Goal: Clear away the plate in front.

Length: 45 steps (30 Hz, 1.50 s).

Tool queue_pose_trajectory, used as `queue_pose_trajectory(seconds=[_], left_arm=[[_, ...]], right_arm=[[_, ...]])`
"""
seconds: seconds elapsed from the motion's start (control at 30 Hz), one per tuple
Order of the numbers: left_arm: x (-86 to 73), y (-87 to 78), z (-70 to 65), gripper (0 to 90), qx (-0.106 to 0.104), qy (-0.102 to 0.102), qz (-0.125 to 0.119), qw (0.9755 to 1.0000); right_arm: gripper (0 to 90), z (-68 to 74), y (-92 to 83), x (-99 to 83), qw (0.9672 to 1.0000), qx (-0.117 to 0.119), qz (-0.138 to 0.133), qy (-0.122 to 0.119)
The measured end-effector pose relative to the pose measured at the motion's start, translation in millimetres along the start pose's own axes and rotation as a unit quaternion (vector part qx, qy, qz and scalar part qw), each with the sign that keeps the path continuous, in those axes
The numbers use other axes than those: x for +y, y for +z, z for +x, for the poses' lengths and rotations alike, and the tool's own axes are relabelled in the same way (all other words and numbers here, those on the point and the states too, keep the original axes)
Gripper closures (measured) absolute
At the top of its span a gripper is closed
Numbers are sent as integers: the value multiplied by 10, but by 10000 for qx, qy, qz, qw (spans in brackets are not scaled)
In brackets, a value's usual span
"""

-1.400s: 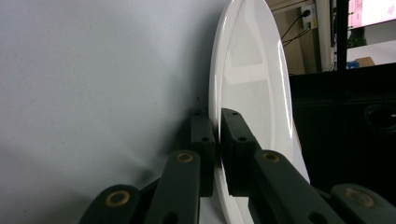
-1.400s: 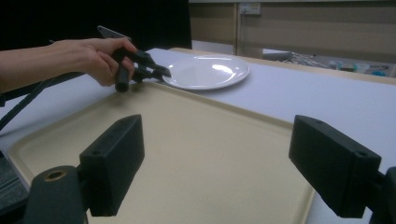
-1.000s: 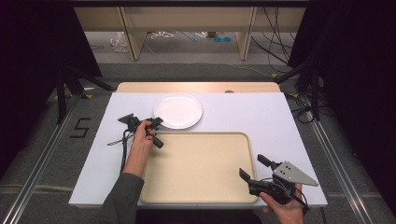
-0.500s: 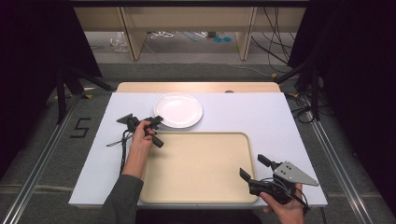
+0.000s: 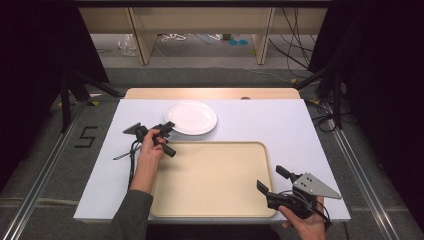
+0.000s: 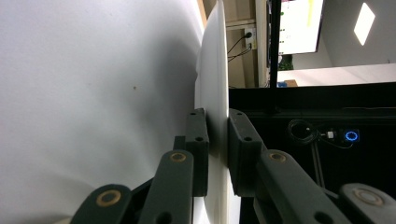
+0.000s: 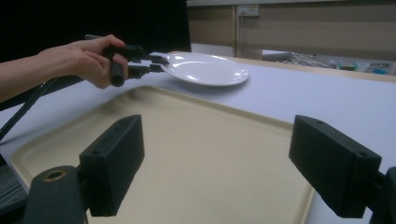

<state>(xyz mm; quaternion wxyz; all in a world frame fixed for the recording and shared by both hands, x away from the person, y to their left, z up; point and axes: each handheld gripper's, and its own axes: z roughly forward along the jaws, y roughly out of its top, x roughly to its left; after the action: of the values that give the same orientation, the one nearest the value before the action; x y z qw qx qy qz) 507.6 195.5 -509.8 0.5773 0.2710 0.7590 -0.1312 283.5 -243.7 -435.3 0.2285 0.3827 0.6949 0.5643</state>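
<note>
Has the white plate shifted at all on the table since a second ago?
No. The white plate sits in the same spot just beyond the tan tray, its rim between the left gripper jaws.

Floor marking: a single digit "5" (image 5: 86, 137), in dark strokes on the grey floor (image 5: 45, 150) to the left of the table, seen in the high view.
Wall screen: a bright screen (image 6: 302, 25) at the top of the left gripper view carries some coloured marks, too small and washed out to read.
Small device: a blue glowing ring (image 6: 351, 136) on a dark device in the left gripper view, a light and not a letter or number.
Plate, tray, table cover: no writing, label or brand can be made out on any of them.
</note>
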Motion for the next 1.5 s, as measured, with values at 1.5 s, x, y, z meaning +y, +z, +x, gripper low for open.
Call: queue_pose_trajectory(seconds=[1.5], left_arm=[[-453, -605, -100, 751, -1310, -284, -138, 9909]], right_arm=[[188, -17, -19, 11, 10000, -72, 66, -5]])
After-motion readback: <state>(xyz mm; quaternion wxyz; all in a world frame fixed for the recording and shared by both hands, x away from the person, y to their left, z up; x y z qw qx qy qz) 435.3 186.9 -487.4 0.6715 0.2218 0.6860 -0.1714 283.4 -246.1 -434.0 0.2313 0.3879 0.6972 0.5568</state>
